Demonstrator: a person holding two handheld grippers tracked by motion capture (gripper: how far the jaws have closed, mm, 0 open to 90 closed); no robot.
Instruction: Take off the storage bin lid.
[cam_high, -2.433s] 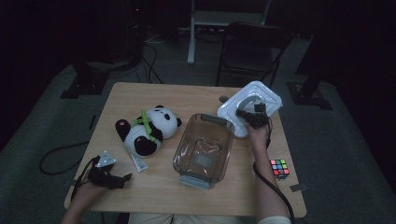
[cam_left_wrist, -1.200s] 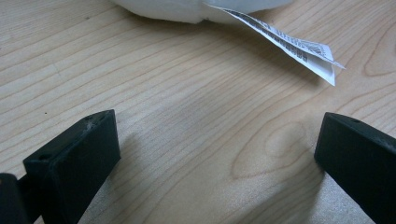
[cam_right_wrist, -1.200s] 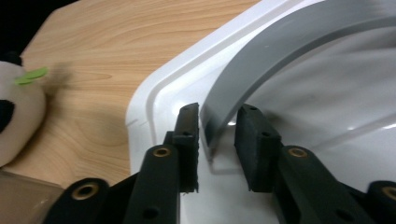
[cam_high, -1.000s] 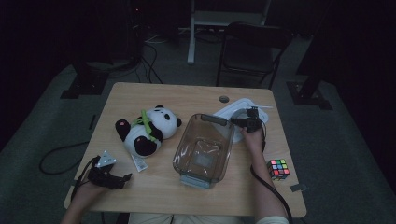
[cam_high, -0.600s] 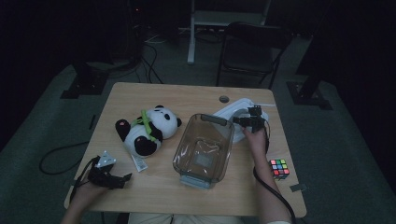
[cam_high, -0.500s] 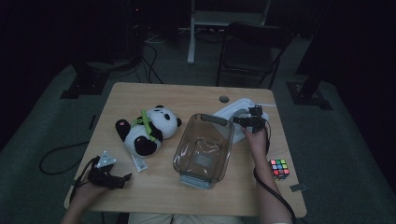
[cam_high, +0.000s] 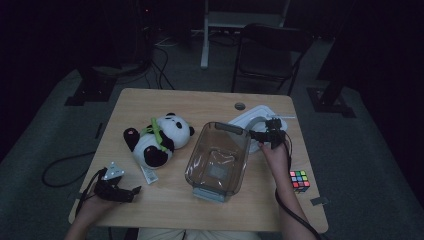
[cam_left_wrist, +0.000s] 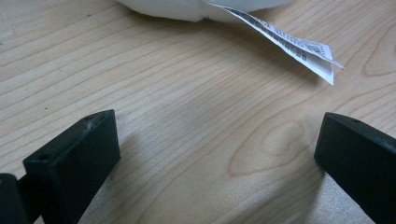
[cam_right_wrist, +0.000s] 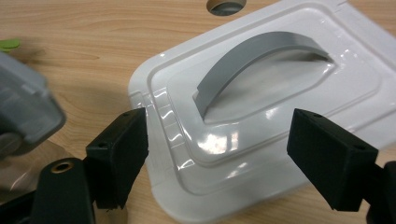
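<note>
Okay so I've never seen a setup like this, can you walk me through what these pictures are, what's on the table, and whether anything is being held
A person sits at a wooden table holding a hand-held gripper in each hand; there is no robot arm. The high view looks down from above. The two close-ups come from cameras riding on the grippers, looking along their black jaws.

On the table lie a toy panda, a clear plastic bin and its white lid with a grey handle. A colour cube sits near the right edge.

The left gripper rests open over bare wood near the panda's paper tag. The right gripper hovers over the lid; its jaws have just been opening and stand wide apart. Nothing is held.
</note>
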